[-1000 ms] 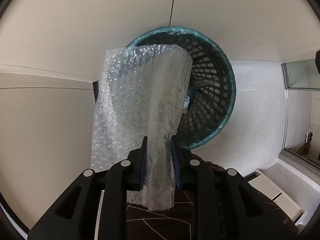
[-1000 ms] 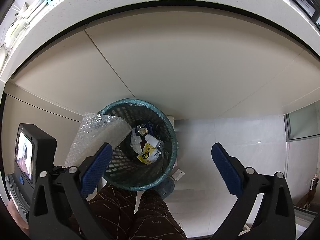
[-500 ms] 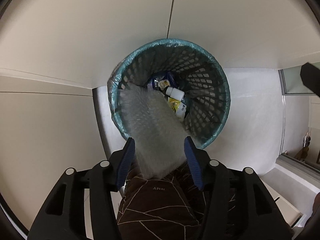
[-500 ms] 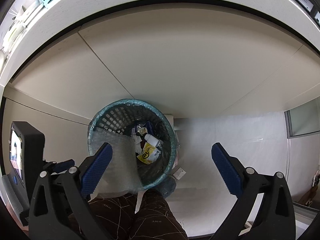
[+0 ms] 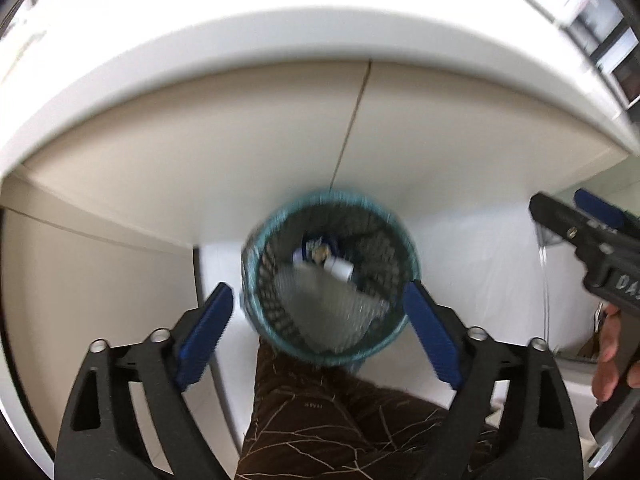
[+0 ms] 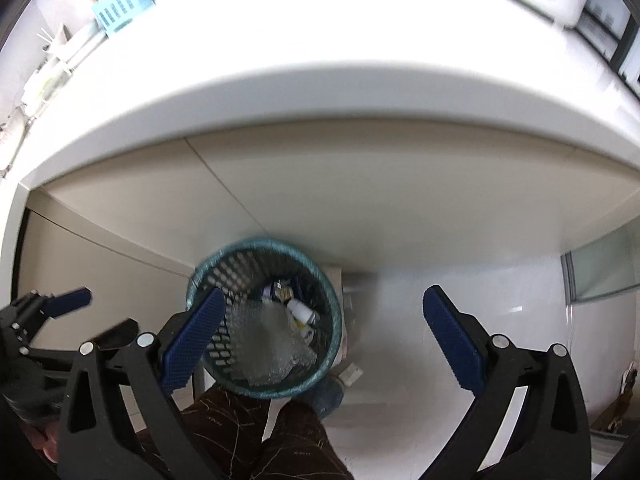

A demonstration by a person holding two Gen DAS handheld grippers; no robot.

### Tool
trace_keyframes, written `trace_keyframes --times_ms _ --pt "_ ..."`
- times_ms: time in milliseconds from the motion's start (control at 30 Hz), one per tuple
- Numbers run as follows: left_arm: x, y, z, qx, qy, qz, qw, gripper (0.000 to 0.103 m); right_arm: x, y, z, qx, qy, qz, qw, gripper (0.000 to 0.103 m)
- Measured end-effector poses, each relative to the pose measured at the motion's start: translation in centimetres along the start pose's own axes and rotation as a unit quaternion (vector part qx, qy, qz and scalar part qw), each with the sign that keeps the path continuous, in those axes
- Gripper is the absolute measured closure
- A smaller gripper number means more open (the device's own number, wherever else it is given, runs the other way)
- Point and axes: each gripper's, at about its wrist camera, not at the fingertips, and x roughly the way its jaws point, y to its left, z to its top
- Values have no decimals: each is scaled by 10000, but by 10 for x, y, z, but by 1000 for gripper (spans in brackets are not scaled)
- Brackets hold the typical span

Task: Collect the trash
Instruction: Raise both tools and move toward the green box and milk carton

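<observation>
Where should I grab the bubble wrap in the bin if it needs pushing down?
Probably take the bubble wrap by its crumpled upper edge, coming straight down through the open top of the teal basket. It lies slumped against the near wall, and the mesh sides block any sideways approach.

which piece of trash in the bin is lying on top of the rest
The bubble wrap in the teal bin: the clear sheet spread over the pile, while the small white bottle sits half-buried beside it.
</observation>
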Motion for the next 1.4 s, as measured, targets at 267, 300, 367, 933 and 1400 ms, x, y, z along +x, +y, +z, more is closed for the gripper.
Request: trace_keyframes --times_ms 267,300,367,933,1400 --pt "-69 2 40 -26 -848 -188 9962 6 -60 3 45 -104 -811 113 9966 8" --pt "-72 2 46 -100 -875 -217 9959 6 -66 3 53 -90 -893 118 9959 8" --pt "-82 2 60 -91 -1007 -207 9947 6 -74 3 67 -75 -1037 109 9945 8" --pt "-125 7 195 2 -1755 -241 9842 6 -101 -16 187 117 -1792 -142 9836 8" --pt "-87 3 306 228 -1860 -238 9820 6 -61 -36 298 149 -1900 -324 9811 8"
